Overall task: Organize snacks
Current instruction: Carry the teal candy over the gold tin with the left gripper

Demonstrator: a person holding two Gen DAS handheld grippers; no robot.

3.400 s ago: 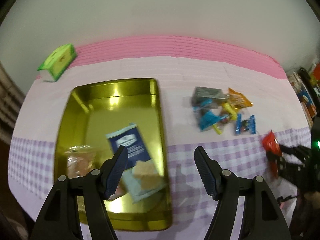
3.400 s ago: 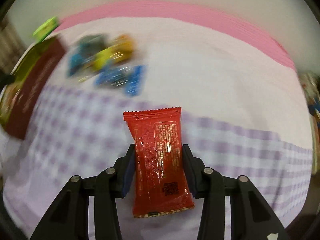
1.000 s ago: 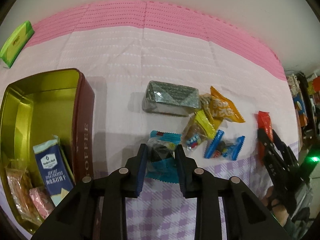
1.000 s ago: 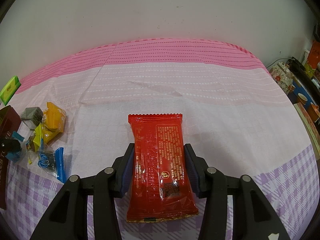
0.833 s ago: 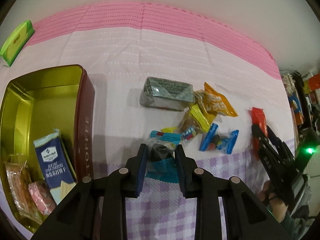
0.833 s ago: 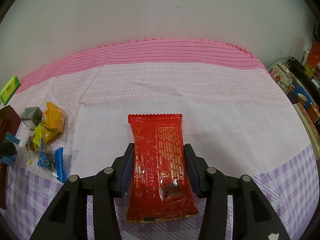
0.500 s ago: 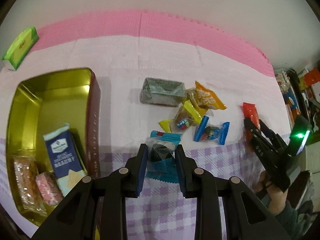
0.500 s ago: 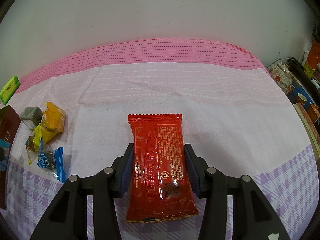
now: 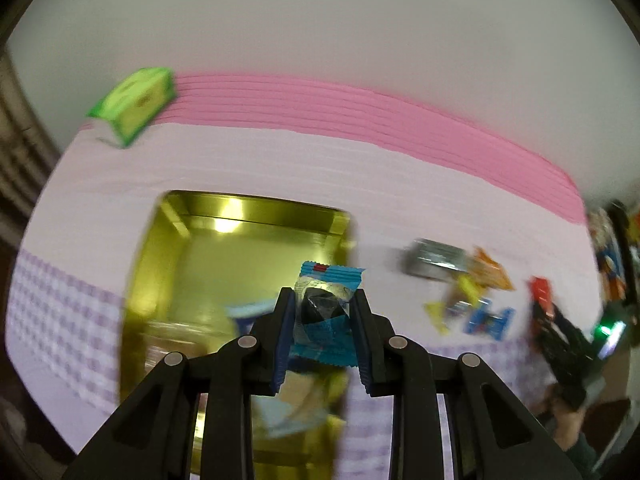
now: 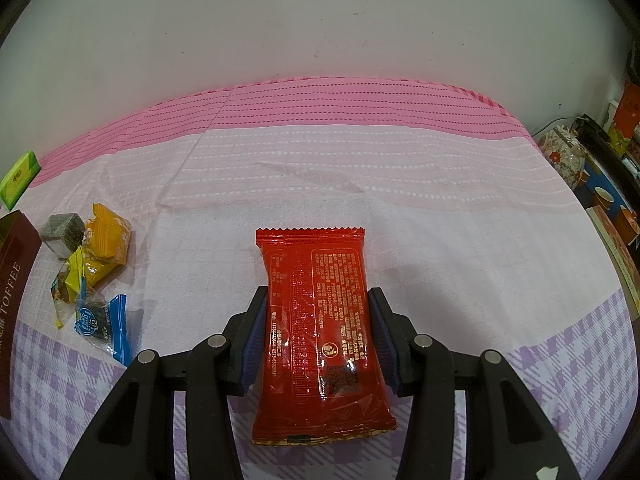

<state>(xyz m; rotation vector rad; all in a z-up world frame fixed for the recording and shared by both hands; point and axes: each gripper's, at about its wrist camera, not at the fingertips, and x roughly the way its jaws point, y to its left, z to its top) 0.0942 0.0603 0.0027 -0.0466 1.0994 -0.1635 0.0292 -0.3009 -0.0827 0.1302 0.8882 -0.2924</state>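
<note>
- Carrying a blue candy packet (image 9: 326, 312), the left gripper (image 9: 325, 320) has its jaws closed on the wrapper's two sides; in the left wrist view the packet hangs above the open gold tin (image 9: 240, 264), which is blurred.
- Dropping it well probably means bringing the packet fully past the tin's right wall, over bare gold floor, before the jaws part; a few packets lie blurred at the tin's near end, so the far, bare half looks the safer target.
- Off to the right on the table (image 9: 280, 168), the loose snack pile (image 9: 464, 284) waits, with a silver block and an orange packet at its far edge; a green box (image 9: 134, 104) sits well apart at the back left.
- In the right wrist view, the right gripper (image 10: 318, 336) has its jaws closed on a red packet (image 10: 320, 328), gripped by its long edges and held above the tablecloth (image 10: 360, 168).
- The tin's brown side (image 10: 14, 280) shows only at the far left, beyond the yellow, orange and blue-wrapped sweets (image 10: 90, 272).
- That pile lies between the red packet and the tin, so a raised path over it seems wise; both grippers heading for the tin together could crowd each other.
</note>
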